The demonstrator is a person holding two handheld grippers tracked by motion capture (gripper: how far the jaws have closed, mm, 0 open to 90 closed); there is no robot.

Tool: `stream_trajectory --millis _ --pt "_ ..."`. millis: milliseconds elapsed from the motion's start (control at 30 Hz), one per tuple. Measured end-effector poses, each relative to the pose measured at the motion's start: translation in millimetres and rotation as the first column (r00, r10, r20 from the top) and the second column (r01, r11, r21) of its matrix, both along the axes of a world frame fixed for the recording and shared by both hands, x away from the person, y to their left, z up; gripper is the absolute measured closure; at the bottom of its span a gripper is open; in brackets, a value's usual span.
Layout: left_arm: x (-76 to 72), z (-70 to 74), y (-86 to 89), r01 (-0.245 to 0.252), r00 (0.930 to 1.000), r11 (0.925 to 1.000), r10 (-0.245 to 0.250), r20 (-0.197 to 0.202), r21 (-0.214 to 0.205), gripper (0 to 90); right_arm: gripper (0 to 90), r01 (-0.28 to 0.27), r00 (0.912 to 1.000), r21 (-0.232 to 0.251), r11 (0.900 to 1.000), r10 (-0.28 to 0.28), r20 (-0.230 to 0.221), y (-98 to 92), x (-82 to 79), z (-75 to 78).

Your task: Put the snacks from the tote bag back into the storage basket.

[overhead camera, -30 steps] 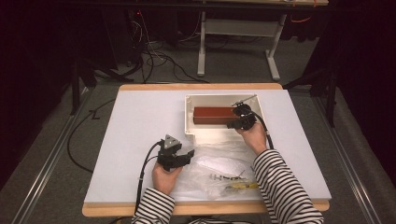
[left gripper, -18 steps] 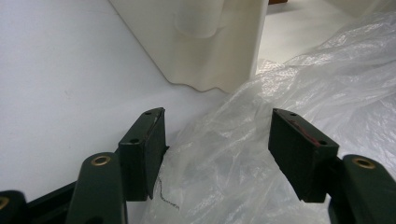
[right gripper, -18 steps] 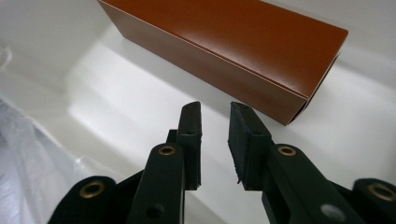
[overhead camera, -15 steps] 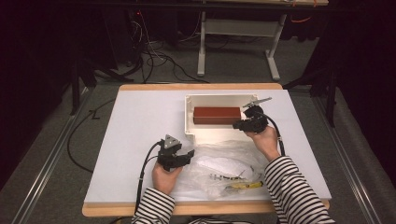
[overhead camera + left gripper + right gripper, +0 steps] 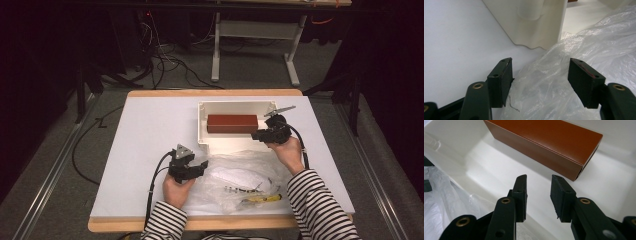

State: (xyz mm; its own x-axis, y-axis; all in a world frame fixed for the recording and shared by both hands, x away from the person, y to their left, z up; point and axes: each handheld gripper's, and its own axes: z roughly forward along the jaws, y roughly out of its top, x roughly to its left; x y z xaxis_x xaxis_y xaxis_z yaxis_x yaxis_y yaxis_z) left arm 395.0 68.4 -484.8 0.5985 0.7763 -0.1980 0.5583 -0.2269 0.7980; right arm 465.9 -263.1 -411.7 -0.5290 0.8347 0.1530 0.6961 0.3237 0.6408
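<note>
**Brown box lies in the white tray, right gripper loose beside it**

We see the brown box (image 5: 232,123) lying flat inside the white tray (image 5: 202,125), along its far side, on the white table (image 5: 145,135). In the right gripper view the box (image 5: 549,142) lies just beyond the jaws, apart from them. Our right gripper (image 5: 261,134) hovers at the tray's right end, near the box's end; its jaws have just been opening, they stand apart and nothing is between them. Nearer us, a crumpled clear plastic bag (image 5: 240,177) lies on the table against the tray's near wall. Our left gripper (image 5: 198,167) rests at the bag's left edge, jaws spread wide; in its own view the plastic (image 5: 541,85) lies between them, unpinched.
</note>
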Motion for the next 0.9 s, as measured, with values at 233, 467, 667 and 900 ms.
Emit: stream_trajectory --millis 233,467,667,900 --pt "0.0 0.0 0.0 0.0 1.0 1.0 0.0 0.0 0.001 37.1 65.0 -0.004 1.0 0.022 0.9998 0.004 0.001 -7.6 -5.5 1.1" --pt "0.0 0.0 0.0 0.0 1.0 1.0 0.0 0.0 0.001 37.1 62.9 -0.006 1.0 0.028 0.9996 0.005 0.006 -13.3 -11.8 5.0" --pt "0.0 0.0 0.0 0.0 1.0 1.0 0.0 -0.001 0.0 37.1 61.6 -0.006 0.9999 0.019 0.9998 0.006 0.011 -16.4 -15.0 6.6" --pt "0.1 0.0 0.1 0.0 1.0 1.0 0.0 -0.001 0.0 37.0 61.7 -0.01 0.9998 0.014 0.9999 0.009 0.016 -18.6 -18.7 9.1"
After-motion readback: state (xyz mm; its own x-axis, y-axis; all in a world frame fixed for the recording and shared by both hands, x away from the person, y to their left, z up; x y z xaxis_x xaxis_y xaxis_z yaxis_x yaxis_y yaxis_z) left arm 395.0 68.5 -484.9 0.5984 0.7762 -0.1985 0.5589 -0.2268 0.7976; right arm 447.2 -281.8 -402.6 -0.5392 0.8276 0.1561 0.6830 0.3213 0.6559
